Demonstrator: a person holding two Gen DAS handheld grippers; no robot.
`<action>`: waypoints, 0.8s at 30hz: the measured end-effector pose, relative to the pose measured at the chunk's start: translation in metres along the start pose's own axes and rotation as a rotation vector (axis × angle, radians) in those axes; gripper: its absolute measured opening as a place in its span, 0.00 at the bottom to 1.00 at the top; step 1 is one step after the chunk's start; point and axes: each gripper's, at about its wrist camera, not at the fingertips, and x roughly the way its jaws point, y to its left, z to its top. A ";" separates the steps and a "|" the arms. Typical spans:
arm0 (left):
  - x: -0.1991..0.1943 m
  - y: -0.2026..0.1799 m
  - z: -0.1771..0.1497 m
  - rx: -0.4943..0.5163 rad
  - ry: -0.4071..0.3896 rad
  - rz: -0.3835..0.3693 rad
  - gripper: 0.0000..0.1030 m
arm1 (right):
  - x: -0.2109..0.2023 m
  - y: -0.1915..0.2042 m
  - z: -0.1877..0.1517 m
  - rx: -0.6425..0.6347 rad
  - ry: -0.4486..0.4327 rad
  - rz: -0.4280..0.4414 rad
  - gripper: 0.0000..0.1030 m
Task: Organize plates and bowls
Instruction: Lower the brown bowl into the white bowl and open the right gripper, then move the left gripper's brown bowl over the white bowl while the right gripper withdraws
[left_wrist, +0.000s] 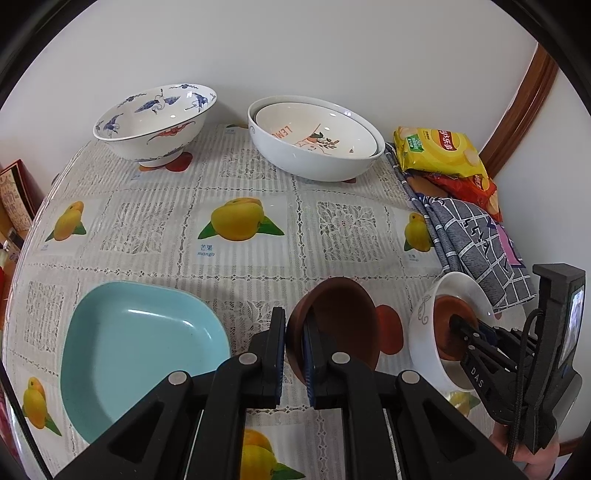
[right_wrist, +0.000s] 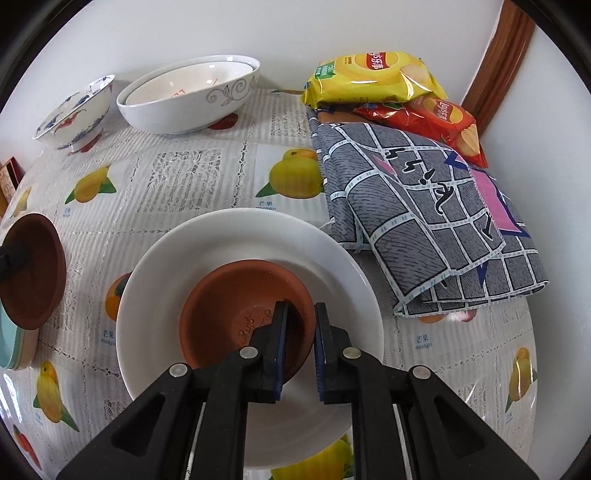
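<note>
The left gripper (left_wrist: 294, 347) points steeply down over the fruit-print tablecloth (left_wrist: 236, 192), reaching in from six o'clock in its own view. Its jaws are clamped on the rim of a dark brown saucer (left_wrist: 343, 317), which stands tilted on edge between the pads; whether its lower edge touches the cloth is hidden behind the fingers. At eight o'clock from it lies the light blue plate (left_wrist: 140, 347), partly covered by the gripper's frame. Toward eleven o'clock stands the crane-painted bowl (left_wrist: 155, 122), and at one o'clock a large white bowl (left_wrist: 314, 147) with a smaller one nested inside (its lettering only half legible).

The right gripper (right_wrist: 300, 347) also angles steeply down. Its jaws straddle the near rim of a terracotta saucer (right_wrist: 229, 310) resting inside the white plate (right_wrist: 236, 236); a gap shows on the right pad's side, so the pads do not press on it. At two o'clock lie a grey checked cloth (right_wrist: 424, 221) and chip bags (right_wrist: 373, 77).
</note>
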 end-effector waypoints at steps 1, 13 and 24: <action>0.000 0.001 0.000 -0.001 0.002 0.002 0.09 | 0.000 0.001 0.000 0.000 0.002 0.000 0.14; -0.002 0.005 -0.003 -0.008 0.005 0.003 0.10 | 0.003 0.003 -0.002 -0.011 0.019 0.009 0.20; -0.017 -0.014 -0.009 0.018 -0.009 -0.015 0.10 | -0.039 -0.015 -0.005 0.031 -0.089 0.065 0.30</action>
